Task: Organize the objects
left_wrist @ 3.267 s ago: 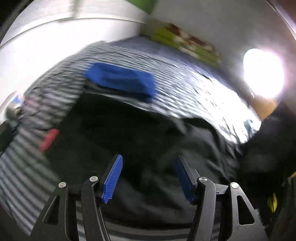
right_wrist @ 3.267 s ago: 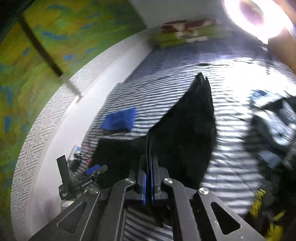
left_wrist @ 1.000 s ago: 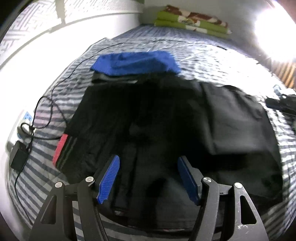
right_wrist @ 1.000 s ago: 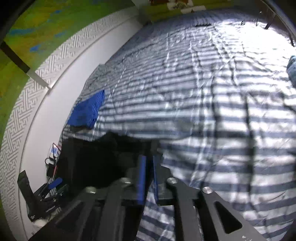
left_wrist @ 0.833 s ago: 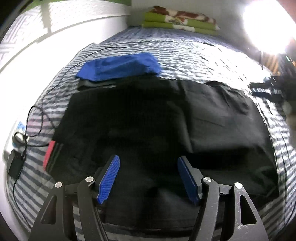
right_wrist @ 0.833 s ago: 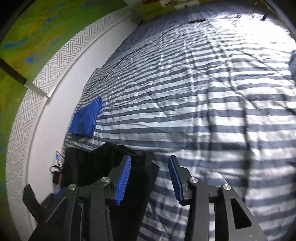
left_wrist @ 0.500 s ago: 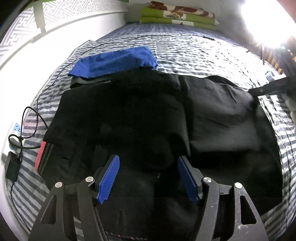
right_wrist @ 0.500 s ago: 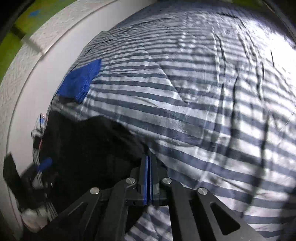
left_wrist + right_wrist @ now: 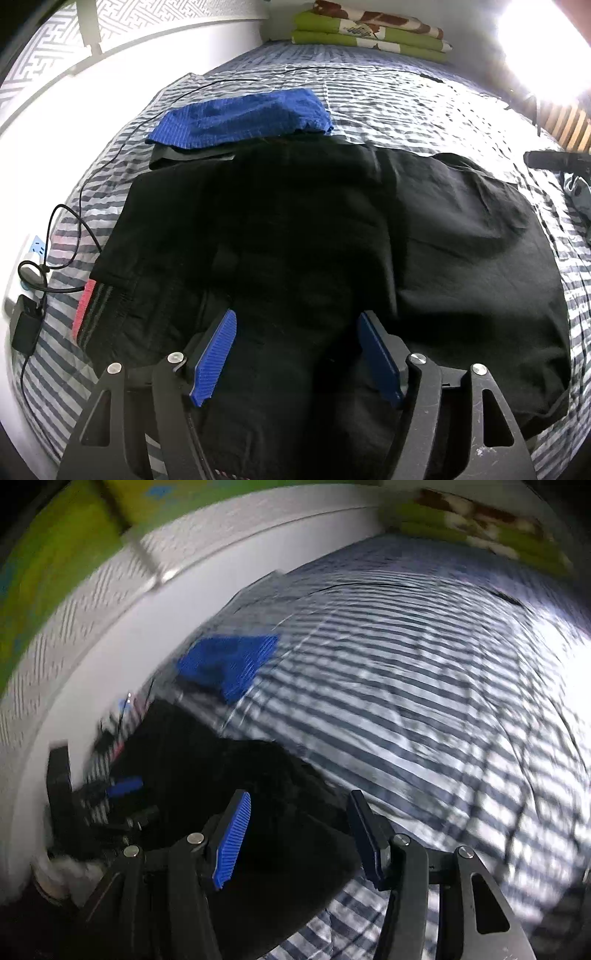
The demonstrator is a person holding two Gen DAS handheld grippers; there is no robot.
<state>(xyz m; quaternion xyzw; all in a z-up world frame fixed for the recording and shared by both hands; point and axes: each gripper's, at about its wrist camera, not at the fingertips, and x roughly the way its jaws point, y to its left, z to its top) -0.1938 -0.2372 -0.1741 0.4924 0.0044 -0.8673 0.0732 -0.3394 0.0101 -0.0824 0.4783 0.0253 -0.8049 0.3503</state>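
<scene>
A striped bed [image 9: 406, 107] carries it all. Black garment [image 9: 295, 229] spread flat across it, folded blue cloth [image 9: 243, 118] just beyond. Green folded bedding [image 9: 369, 33] at the head, a black cable [image 9: 110, 162] trailing along the left edge.

Home bedroom indicated. Bed [image 9: 388, 92] covered with blue-and-white striped sheet, filling most of both views. Folded green patterned bedding [image 9: 369, 33] stacked at far end against wall. Clothing laid out on bed: black garment [image 9: 314, 229] spread flat, folded blue garment [image 9: 243, 118] just beyond it. Charger cable [image 9: 74, 229] trailed along bed edge to wall socket [image 9: 35, 247]. Patterned wallpaper [image 9: 74, 624] noted above white panel; green painted wall [image 9: 48, 554] higher up.
</scene>
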